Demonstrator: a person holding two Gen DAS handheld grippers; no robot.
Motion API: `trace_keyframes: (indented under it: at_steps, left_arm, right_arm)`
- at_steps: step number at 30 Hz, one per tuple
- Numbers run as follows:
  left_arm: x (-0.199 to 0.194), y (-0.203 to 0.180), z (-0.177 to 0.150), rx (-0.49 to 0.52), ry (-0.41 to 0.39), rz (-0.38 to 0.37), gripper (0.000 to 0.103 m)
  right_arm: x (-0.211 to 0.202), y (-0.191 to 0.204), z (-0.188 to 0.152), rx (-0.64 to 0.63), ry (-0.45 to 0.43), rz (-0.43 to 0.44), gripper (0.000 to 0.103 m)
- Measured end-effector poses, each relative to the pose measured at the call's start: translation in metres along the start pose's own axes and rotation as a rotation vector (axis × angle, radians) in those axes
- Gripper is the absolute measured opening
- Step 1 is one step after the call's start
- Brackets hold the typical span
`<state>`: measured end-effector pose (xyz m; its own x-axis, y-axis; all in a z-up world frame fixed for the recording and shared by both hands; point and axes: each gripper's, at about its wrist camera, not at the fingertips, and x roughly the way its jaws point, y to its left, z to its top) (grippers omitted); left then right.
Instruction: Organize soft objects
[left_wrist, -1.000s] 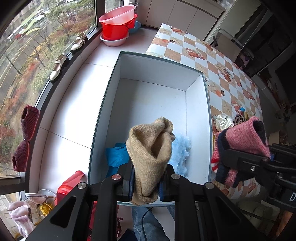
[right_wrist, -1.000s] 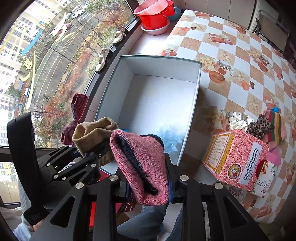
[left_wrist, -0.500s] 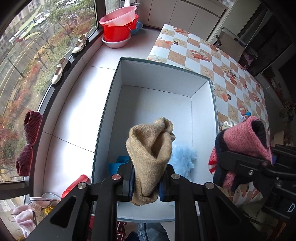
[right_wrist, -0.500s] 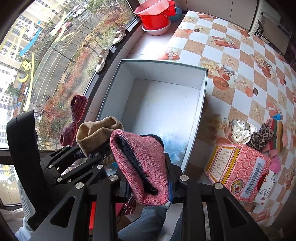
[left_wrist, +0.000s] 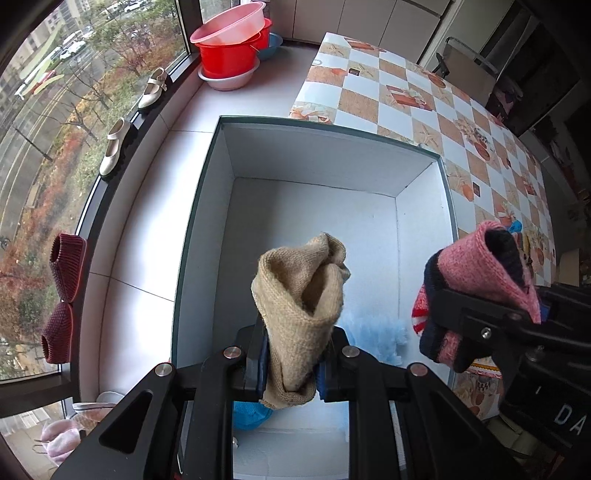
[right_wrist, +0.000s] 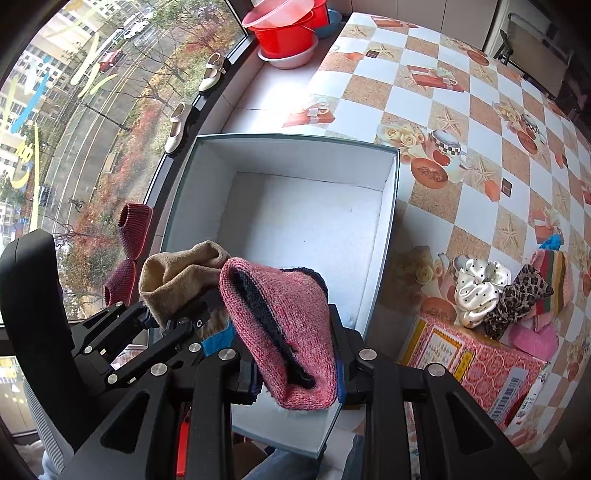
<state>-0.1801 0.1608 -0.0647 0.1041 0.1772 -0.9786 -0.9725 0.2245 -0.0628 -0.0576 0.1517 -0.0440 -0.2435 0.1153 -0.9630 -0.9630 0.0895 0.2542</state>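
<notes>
The left gripper (left_wrist: 291, 365) is clamped on a folded tan knit piece (left_wrist: 301, 306), whose lower end hangs out between the jaws and hides the pad faces. The right gripper (right_wrist: 297, 363) is clamped the same way on a pink knit piece with a dark navy lining (right_wrist: 284, 325); in the left wrist view it shows at right, and a bit of red and white stripe at its lower edge is too small to make out. Both bundles hang over the near end of an open white box (left_wrist: 207, 206) with a dark green rim. Down inside, mostly covered by the tan piece and the gripper frames, lie a pale blue fluffy thing (left_wrist: 373, 336) and a brighter blue knit thing (left_wrist: 249, 415); their shapes cannot be told. The letters "DA" show on the right gripper body at the left view's right edge, cut off by the frame. Near right of the box, a red patterned carton (right_wrist: 476, 362) bears a barcode and a yellow-framed label whose print is unreadable. Past it sit a white dotted scrunchie (right_wrist: 478, 291) and a leopard-print scrunchie (right_wrist: 517, 299) on a checked tablecloth (right_wrist: 436, 92). On the window ledge at left lie maroon knit slippers (left_wrist: 64, 295), then cream shoes (left_wrist: 114, 149), and farthest off, stacked red and pink basins (left_wrist: 231, 48)
</notes>
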Motion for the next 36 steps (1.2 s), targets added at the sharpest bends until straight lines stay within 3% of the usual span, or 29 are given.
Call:
trace_keyframes:
  at_steps: [20, 26, 28, 32, 33, 34, 36]
  left_arm:
    - [0.027, -0.004, 0.005, 0.045, 0.062, 0.035, 0.021]
    - [0.029, -0.005, 0.005, 0.042, 0.059, 0.047, 0.026]
    - [0.029, -0.006, 0.005, 0.039, 0.06, 0.039, 0.034]
    - [0.027, -0.007, 0.004, 0.021, 0.054, 0.056, 0.077]
    - [0.025, -0.007, 0.004, 0.016, 0.043, 0.055, 0.081]
    - [0.023, -0.007, 0.004, 0.015, 0.03, 0.053, 0.081]
    - [0.02, -0.007, 0.004, 0.017, 0.004, 0.055, 0.09]
  right_arm:
    - [0.026, -0.012, 0.007, 0.032, 0.029, 0.004, 0.03]
    - [0.024, -0.011, 0.009, 0.028, 0.021, 0.015, 0.03]
    - [0.024, -0.01, 0.009, 0.025, 0.02, 0.017, 0.03]
    - [0.026, -0.01, 0.009, 0.015, 0.03, 0.018, 0.03]
    - [0.026, -0.011, 0.009, 0.013, 0.031, 0.015, 0.03]
    - [0.026, -0.011, 0.009, 0.013, 0.032, 0.015, 0.034]
    - [0.024, -0.013, 0.009, 0.016, 0.029, 0.023, 0.055]
